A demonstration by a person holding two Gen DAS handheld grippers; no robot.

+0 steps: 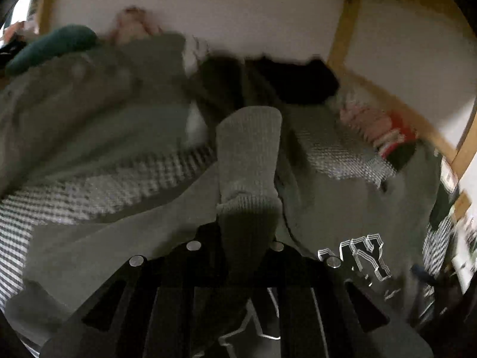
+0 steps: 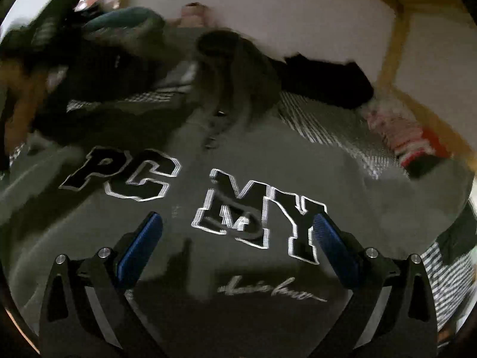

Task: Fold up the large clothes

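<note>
Checked bed (image 1: 89, 191) carried grey jacket (image 2: 184, 253), front up, mostly unfolded; left tongs (image 1: 249, 238) clamped its cuff (image 1: 249, 149), right tongs (image 2: 237, 238) gaped empty. Folding barely begun.

Left gripper (image 1: 249, 229) clamped tight, right gripper (image 2: 237, 238) spread wide.

You have one grey button-front sweatshirt (image 2: 238, 238) with four black block letters outlined in white and one line of white script. Around it you can count one black garment (image 2: 325, 80), one teal garment (image 2: 125, 19), one red-and-white striped item (image 2: 402, 134) and one checked bedsheet (image 2: 328, 119). Two black grippers are in your hands: left (image 1: 249, 229) and right (image 2: 237, 250).
</note>
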